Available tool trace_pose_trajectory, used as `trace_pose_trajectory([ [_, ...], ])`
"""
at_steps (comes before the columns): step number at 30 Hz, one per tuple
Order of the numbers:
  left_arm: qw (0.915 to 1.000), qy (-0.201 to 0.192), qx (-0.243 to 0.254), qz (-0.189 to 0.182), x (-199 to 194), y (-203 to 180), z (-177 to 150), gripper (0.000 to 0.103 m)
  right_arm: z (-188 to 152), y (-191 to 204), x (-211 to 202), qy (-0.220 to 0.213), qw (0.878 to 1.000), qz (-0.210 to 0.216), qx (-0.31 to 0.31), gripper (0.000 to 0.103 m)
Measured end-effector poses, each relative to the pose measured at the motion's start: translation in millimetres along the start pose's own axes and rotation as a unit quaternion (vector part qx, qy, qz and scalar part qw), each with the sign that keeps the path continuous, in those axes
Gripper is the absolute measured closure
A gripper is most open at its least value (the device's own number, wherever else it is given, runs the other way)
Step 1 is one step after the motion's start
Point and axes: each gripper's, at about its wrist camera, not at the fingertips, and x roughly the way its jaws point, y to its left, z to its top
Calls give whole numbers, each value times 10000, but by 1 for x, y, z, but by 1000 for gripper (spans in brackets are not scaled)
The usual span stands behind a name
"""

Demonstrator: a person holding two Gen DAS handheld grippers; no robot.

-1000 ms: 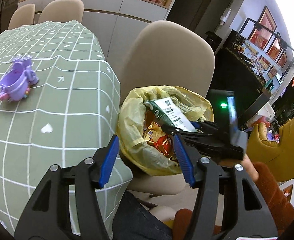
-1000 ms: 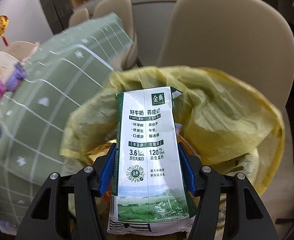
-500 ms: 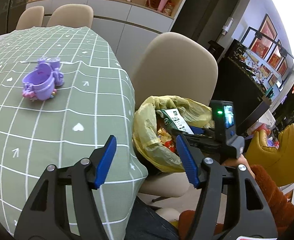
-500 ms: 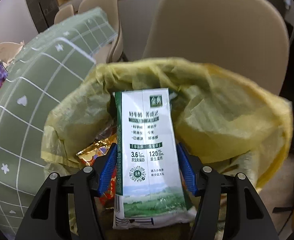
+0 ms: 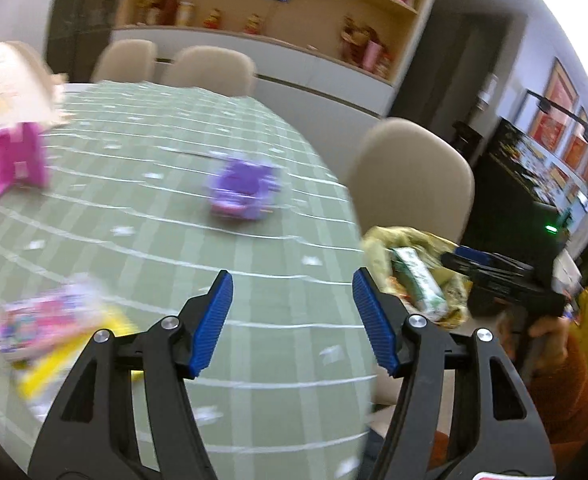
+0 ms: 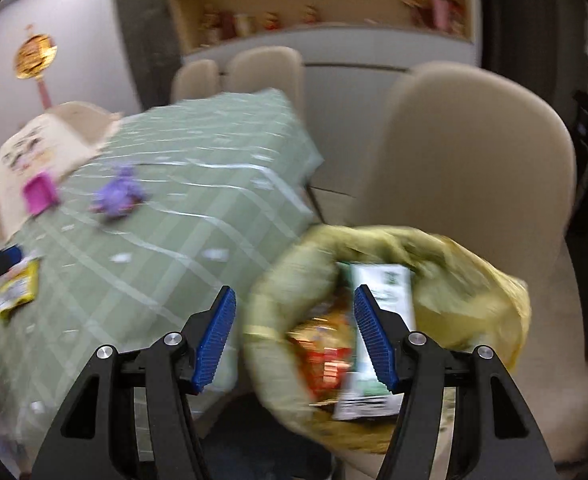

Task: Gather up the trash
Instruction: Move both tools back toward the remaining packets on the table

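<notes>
One milk carton [image 6: 377, 344] lies inside yellow trash bag [image 6: 481, 304].

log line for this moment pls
left tongs open over table | right tongs open | milk carton in yellow bag | wrapper on table

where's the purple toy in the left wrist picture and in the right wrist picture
Left wrist: purple toy sits upper centre, on the green tablecloth.
Right wrist: purple toy sits left of centre, near the pink piece.
Shared landmark: the yellow trash bag beside the table, holding the milk carton.
</notes>
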Motion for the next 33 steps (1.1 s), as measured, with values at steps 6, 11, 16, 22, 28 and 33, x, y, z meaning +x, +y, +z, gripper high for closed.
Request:
trace_pose_trajectory([
  [6, 9954, -234, -519, 774, -56, 77, -13, 43, 3, 77, -9, 115, 9934, 941, -646, 45],
  [11, 9900, -57, -893, 1095, -80, 119, -35, 43, -4, 152, 7, 400, 9770, 1718, -1201, 45],
  [16, 9925, 167, -550, 1083, -78, 125, -39, 43, -12, 209, 27, 656, 9642, 1907, -1723, 45],
  [22, 9944, 456, 199, 931, -40, 122, -19, 43, -18, 221, 31, 785, 9615, 1980, -1736, 45],
  [28, 9819, 855, 254, 1670, -8, 141, -21, 43, -23, 240, 33, 846, 9523, 2114, -2030, 45],
  [33, 9805, 621, -668, 1739, -33, 179, -24, 43, -16, 275, 44, 863, 9448, 2320, -2149, 45],
])
